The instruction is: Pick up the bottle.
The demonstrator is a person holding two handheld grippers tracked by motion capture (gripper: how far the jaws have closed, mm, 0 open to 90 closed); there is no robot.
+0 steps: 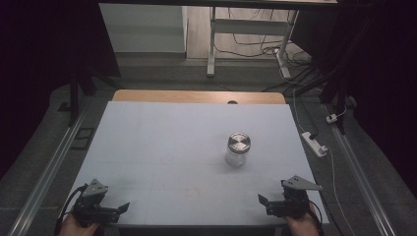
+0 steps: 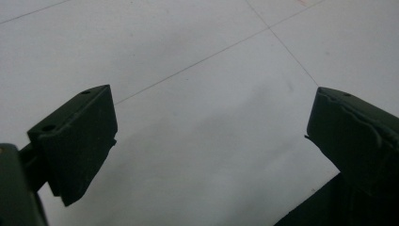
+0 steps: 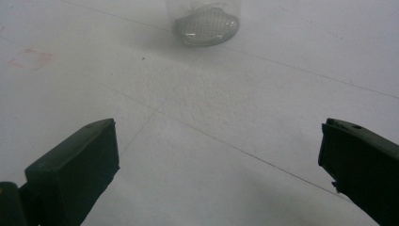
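Your left gripper (image 1: 123, 208) and right gripper (image 1: 262, 200) both stand released, empty, well apart from the clear glass jar with round metal lid (image 1: 238, 149) on the white table (image 1: 162, 147).

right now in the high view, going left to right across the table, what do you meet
left black two-jaw gripper at the near left edge → clear glass jar with a round silver metal lid standing right of centre → right black two-jaw gripper at the near right edge, all over the pale grey table
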